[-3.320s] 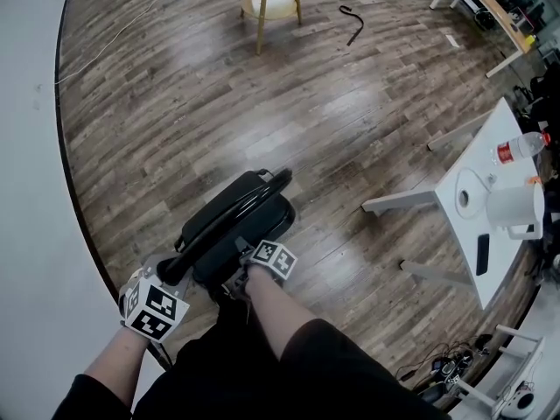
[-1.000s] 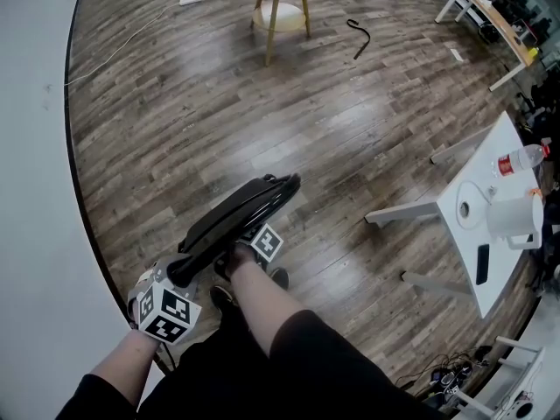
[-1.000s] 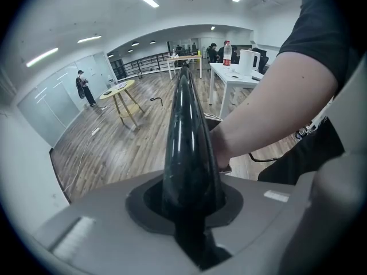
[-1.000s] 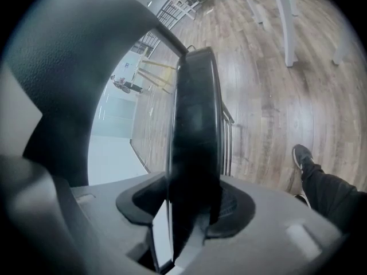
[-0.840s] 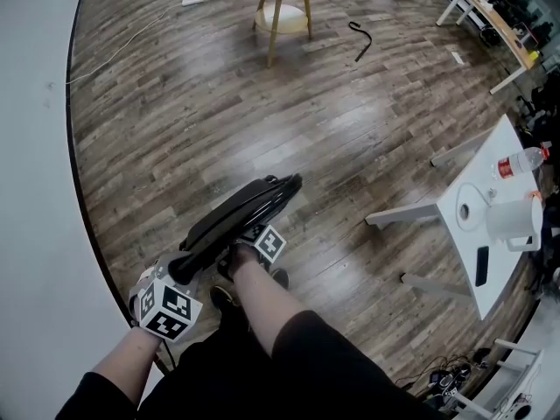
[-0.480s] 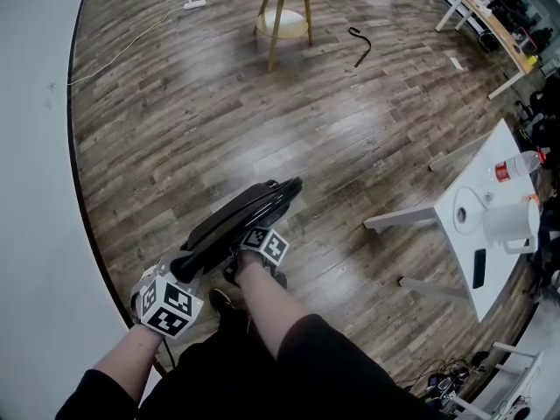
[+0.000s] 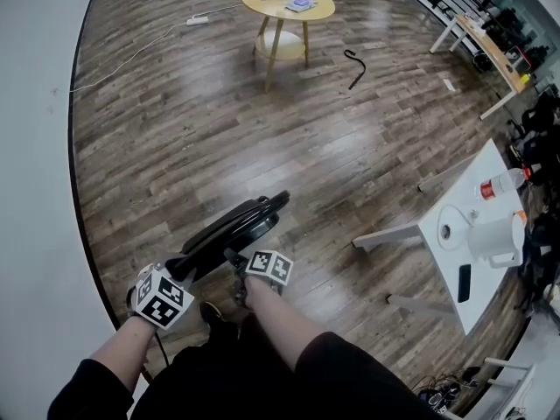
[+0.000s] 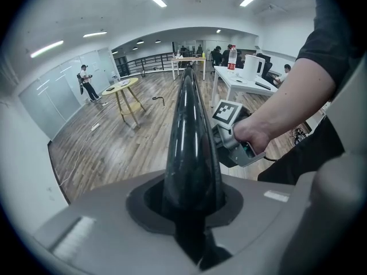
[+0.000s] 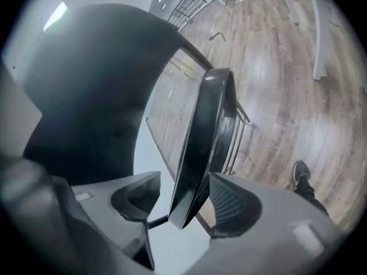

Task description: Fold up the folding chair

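One chair (image 7: pixel 232 226), left tongs (image 8: pixel 192 205) gripping, right tongs (image 9: pixel 183 202) releasing

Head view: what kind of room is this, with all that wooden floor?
Probably a big open office or workroom. There is a wide brown wood-plank floor, a round yellow wooden side table, and a white rectangular work table with a clear plastic bottle on it.

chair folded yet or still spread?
Folded. The folding chair shows as one thin black slab, seat closed against the back; the left gripper is shut on its edge.
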A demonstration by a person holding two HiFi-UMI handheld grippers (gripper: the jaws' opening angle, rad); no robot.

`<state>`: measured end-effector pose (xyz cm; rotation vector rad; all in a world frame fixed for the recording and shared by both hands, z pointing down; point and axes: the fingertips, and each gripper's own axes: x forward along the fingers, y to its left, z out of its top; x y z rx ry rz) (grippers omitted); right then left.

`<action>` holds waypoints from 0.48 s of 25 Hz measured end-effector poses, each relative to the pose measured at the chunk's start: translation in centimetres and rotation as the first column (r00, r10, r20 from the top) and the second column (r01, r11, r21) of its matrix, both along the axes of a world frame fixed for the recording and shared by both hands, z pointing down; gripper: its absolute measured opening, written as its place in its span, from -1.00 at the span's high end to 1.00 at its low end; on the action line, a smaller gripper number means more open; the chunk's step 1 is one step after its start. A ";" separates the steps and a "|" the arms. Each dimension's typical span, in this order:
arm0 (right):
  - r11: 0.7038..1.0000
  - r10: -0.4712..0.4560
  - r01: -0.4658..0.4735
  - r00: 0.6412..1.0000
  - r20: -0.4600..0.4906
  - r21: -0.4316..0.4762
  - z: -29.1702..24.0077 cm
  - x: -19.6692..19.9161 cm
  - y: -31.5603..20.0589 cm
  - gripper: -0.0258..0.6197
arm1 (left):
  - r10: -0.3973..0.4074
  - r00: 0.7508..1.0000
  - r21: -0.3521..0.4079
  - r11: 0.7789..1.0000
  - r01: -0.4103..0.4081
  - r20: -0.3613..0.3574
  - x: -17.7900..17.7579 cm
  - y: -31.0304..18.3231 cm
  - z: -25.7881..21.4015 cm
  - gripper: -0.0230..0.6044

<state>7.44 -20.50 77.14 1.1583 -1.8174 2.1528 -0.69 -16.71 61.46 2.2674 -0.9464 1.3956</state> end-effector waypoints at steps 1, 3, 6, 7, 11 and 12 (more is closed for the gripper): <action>1.000 -0.012 0.012 1.000 0.005 0.007 -0.4 0.4 0.2 0.11 | -0.001 1.000 -0.003 1.000 0.001 -0.001 0.0 -0.1 0.1 0.69; 0.999 -0.039 0.038 0.999 0.013 0.025 -1.4 1.1 0.5 0.11 | -0.004 1.000 -0.007 1.000 0.004 -0.004 0.0 -0.2 0.2 0.69; 0.993 -0.093 0.092 0.996 0.016 0.071 -3.4 1.7 0.5 0.11 | -0.010 1.000 -0.008 1.000 0.009 -0.007 -0.5 -0.8 0.2 0.69; 0.990 -0.107 0.105 0.994 0.015 0.090 -4.1 2.0 0.4 0.11 | -0.012 1.000 -0.008 1.000 0.012 -0.008 -0.7 -1.0 0.2 0.68; 0.975 -0.141 0.135 0.990 0.023 0.179 -7.3 3.2 -0.2 0.12 | -0.020 1.000 -0.001 1.000 0.020 -0.013 -1.2 -1.7 0.1 0.66; 0.969 -0.151 0.143 0.988 0.025 0.201 -8.1 3.4 -0.3 0.12 | -0.025 1.000 0.001 1.000 0.025 -0.014 -1.4 -1.9 0.1 0.65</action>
